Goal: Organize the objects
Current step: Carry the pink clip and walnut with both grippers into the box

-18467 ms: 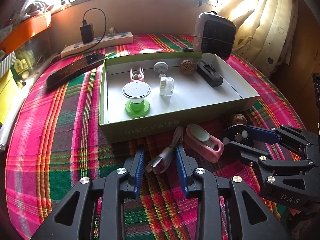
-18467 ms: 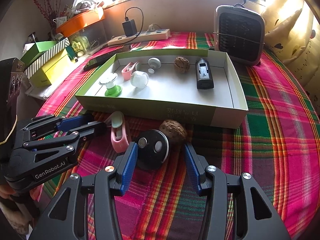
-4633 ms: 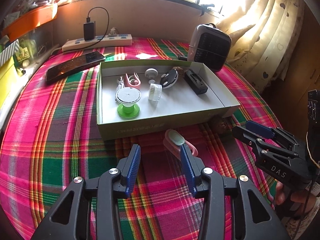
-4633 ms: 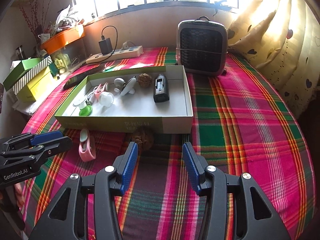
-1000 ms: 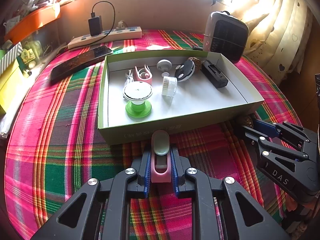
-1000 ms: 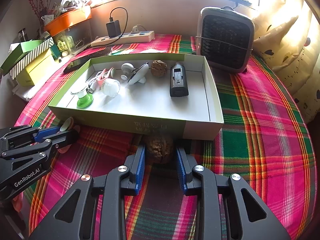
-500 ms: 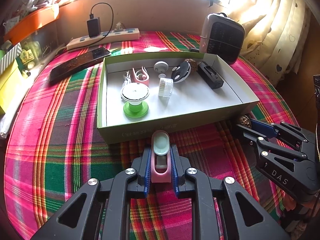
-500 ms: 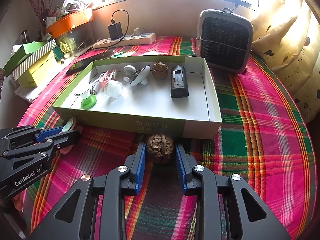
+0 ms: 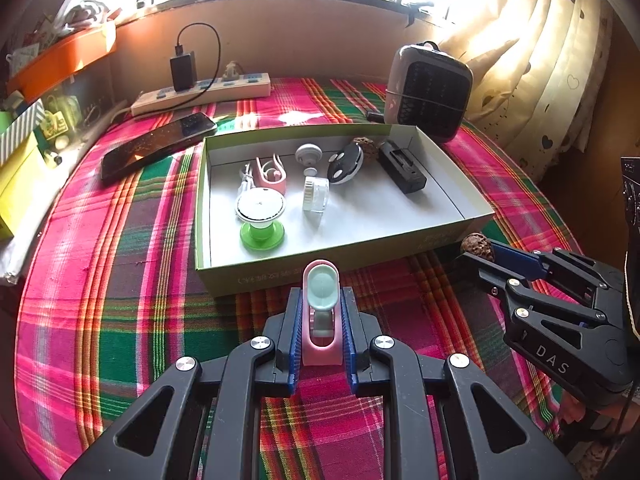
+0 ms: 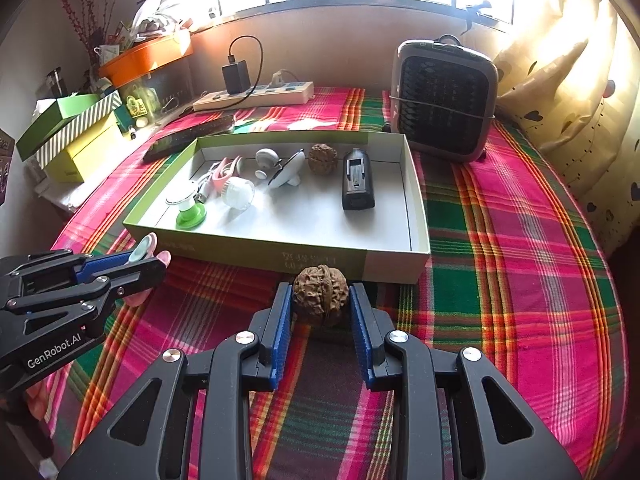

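My left gripper is shut on a pink clip with a pale green pad and holds it above the cloth in front of the green-sided box. It also shows in the right wrist view. My right gripper is shut on a brown walnut, raised just in front of the box's near wall. The walnut shows in the left wrist view too. Inside the box lie a green-based spool, a pink clip, a clear jar, a black-and-white disc, a second walnut and a black device.
A plaid cloth covers the table. A small heater stands behind the box at right. A power strip with charger and a dark phone lie at the back left. Green and yellow boxes sit far left.
Both grippers have lifted and drawn back a little with their objects; the box looks smaller and farther. The clip and the walnut stay gripped.
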Available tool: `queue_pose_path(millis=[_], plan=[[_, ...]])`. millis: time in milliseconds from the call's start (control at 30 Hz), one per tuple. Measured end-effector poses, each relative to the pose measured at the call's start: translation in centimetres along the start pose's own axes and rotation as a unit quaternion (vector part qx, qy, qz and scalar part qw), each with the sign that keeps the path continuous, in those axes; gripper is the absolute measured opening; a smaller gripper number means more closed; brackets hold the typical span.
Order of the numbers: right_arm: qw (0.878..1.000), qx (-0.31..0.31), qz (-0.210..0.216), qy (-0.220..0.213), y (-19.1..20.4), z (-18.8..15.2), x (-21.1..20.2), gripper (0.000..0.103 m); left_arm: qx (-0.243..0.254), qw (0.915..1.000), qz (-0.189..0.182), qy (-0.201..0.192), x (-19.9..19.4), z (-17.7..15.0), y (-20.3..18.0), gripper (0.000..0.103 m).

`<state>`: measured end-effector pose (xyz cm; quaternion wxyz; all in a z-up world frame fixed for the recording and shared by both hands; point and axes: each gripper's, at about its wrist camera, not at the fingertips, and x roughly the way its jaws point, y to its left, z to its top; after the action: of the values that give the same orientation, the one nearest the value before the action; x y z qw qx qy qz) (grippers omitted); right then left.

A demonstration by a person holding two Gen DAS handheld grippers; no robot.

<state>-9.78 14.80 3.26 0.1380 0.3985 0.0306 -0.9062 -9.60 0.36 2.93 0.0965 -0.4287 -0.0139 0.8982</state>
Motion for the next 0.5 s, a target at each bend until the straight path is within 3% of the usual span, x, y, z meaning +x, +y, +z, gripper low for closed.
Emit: queue_pose_path(millis=[500], plan=[[1.0,-0.007,0.001,-0.02,-0.1,2.9,-0.6,0.03,0.005,0.9999,-0.009,-0.013,-0.3,2.4,-0.1,0.016]])
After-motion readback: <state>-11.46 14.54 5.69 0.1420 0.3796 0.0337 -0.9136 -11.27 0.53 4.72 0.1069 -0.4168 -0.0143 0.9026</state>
